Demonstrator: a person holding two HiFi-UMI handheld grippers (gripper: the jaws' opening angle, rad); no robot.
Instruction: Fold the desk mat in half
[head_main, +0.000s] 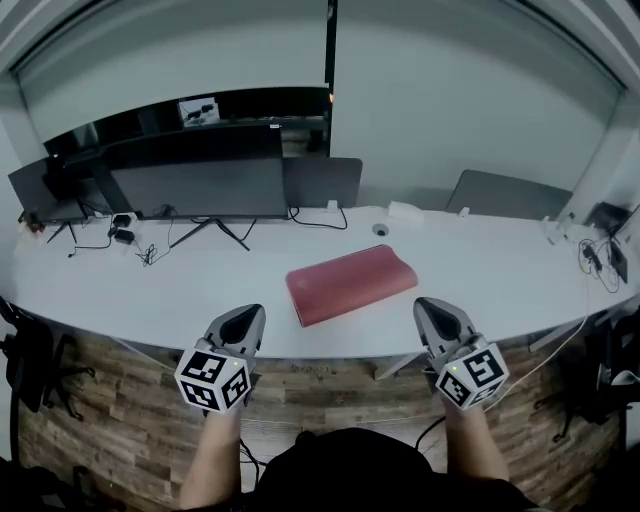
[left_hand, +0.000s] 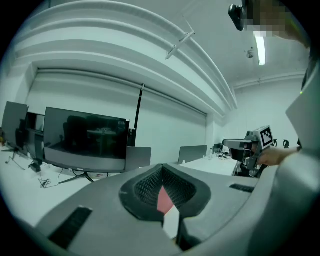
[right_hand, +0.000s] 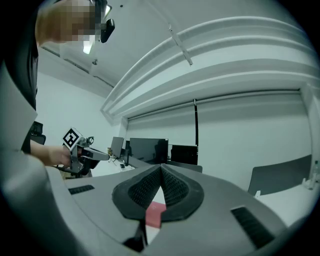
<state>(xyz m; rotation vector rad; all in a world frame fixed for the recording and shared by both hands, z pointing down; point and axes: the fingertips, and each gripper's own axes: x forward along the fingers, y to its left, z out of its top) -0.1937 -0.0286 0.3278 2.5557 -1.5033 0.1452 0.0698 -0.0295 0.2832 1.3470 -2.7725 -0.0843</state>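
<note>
Desk mat: your red desk mat (head_main: 350, 284) lies on the table (head_main: 150, 290), near its front edge. It looks doubled over, with the rounded fold at its right end.
Left tongs: the left tongs (head_main: 250, 312) are pressed together on nothing. You hold them off the table's near edge, well apart from the mat.
Right tongs: the right tongs (head_main: 432, 305) are likewise pressed together and empty, level with the left.
Why: the fold looks done, so holding both clear avoids dragging it open.
Monitor: the monitor (head_main: 198, 185) stands at the back, out of your way.
</note>
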